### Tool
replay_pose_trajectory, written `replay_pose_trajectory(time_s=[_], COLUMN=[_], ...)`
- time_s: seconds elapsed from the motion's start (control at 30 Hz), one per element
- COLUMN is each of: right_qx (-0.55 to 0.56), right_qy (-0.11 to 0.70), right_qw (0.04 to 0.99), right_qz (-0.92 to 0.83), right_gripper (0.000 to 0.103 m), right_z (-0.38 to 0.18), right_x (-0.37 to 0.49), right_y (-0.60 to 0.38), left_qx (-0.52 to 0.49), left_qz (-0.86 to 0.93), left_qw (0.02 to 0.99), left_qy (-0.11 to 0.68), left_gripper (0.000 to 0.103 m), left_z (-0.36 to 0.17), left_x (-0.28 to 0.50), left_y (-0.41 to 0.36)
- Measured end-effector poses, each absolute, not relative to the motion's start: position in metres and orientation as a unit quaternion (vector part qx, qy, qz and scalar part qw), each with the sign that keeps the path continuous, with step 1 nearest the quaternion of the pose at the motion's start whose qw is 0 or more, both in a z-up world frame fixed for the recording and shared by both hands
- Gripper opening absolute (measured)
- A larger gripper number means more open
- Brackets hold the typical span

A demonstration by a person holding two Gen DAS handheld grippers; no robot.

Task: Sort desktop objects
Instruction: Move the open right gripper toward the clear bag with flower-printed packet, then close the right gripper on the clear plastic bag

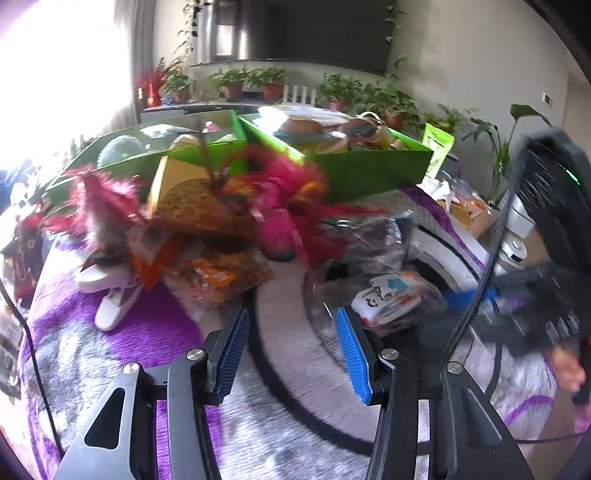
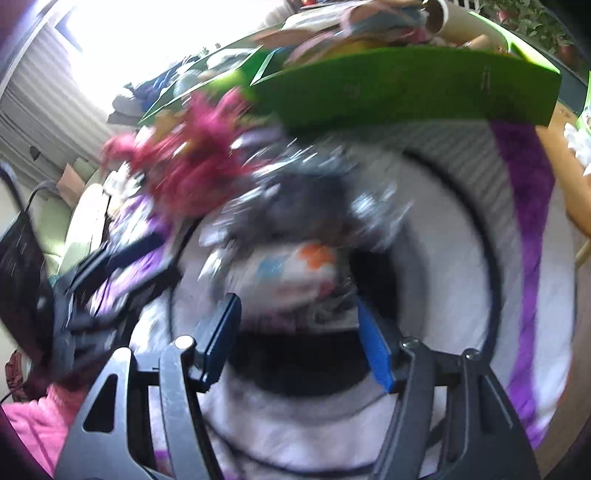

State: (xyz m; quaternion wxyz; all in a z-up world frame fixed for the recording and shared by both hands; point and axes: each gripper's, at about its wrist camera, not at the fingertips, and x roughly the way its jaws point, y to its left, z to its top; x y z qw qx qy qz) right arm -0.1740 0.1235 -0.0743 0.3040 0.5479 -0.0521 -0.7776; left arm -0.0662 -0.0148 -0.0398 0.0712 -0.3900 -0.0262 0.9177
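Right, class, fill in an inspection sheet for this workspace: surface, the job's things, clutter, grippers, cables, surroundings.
Surface: purple, white and grey fluffy cover with black curved lines.
Job's things: two green boxes, already holding items; a clear-wrapped white packet with blue and orange marks on the cover.
Clutter: pink feathery items, a brown cone hat, a white clip, an orange snack bag, piled before the boxes.
Grippers: left gripper open, empty; right gripper open, empty, packet just ahead.
Cables: black cable across the cover's left edge.
Surroundings: potted plants, dark screen, bright window.
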Motion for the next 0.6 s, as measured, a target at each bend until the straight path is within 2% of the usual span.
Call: replay_pose_trajectory(time_s=[0.07,0.17,0.43,0.6], right_qx=[0.550,0.532,0.502,0.501], right_qy=[-0.048,-0.044,-0.123,-0.142], right_qw=[0.302,0.238,0.168,0.184], right_qz=[-0.778,-0.812,-0.840,-0.834], right_gripper=[0.062,0.062,0.062,0.050], right_z=[-0.074,-0.067,-0.060,-0.063], right_x=[-0.157,-0.146,-0.150,-0.173], right_y=[0.122,0.133,0.171,0.135], left_qx=[-0.390,-0.389,-0.395,-0.411], left_qz=[0.918,0.918,0.913,0.904], left_qw=[0.071,0.071,0.098,0.108], left_qy=[-0.032,-0.035,-0.022,-0.046], left_gripper=[0.050,0.050,0.050,0.050], left_z=[-0.039,-0.038,-0.038,-0.044], left_x=[-0.064,-0.063,-0.075,-0.086], left_y=[-0.019,-0.019,0.008,0.012])
